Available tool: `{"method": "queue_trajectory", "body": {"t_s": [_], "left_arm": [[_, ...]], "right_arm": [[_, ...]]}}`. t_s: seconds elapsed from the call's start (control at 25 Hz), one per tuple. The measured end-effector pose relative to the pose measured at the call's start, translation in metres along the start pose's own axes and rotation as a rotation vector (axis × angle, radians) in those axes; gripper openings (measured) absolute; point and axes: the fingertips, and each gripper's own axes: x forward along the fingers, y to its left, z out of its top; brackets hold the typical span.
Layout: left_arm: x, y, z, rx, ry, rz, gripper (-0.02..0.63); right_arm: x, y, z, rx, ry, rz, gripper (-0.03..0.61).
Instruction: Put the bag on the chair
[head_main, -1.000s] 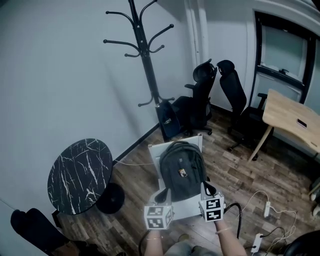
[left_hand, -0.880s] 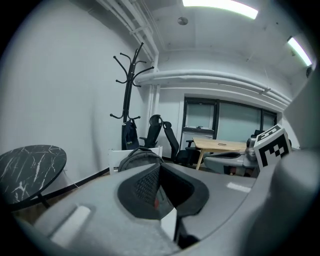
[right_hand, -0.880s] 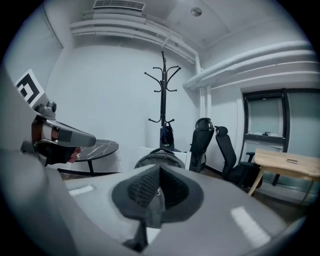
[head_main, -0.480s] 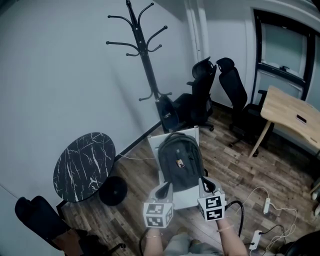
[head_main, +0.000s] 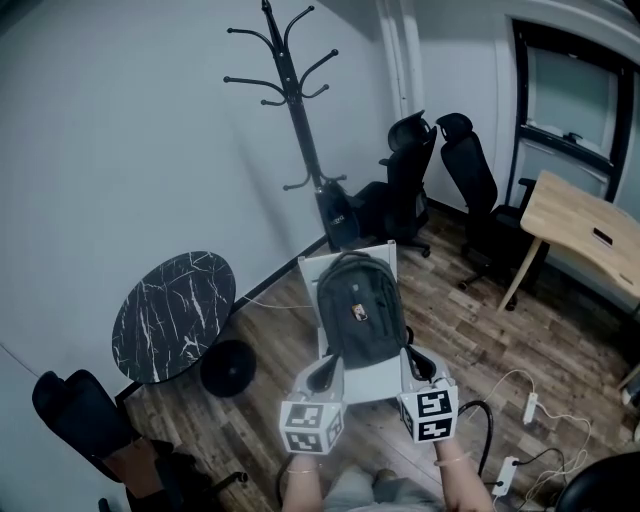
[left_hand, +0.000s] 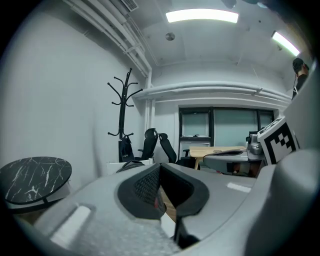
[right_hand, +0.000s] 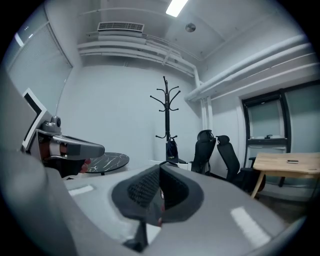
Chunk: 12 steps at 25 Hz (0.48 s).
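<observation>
My gripper (left_hand: 160, 169): jaws together, nothing between. Marble table (left_hand: 32, 176) at left, coat rack (left_hand: 121, 115) beyond, right gripper (left_hand: 231, 160) alongside.

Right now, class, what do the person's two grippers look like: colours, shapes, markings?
The left gripper and right gripper match: light grey moulded jaws lined with dark mesh-textured pads, and each carries a white cube with black square markers. No sleeves show at the wrists.
</observation>
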Motion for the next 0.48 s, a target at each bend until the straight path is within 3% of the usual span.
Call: {"method": "queue_trajectory", "body": {"t_s": [0.24, 0.48], "left_arm": [[-0.012, -0.003, 0.016, 0.023, -0.035, -0.047, 0.009], [-0.034, 0.003, 0.020, 0.056, -0.034, -0.098, 0.009]], "right_arm": [[-0.011, 0.013, 0.010, -0.058, -0.039, -0.022, 0.002], [-0.017, 0.030, 0.024, -0.035, -0.044, -0.075, 0.002]]}}
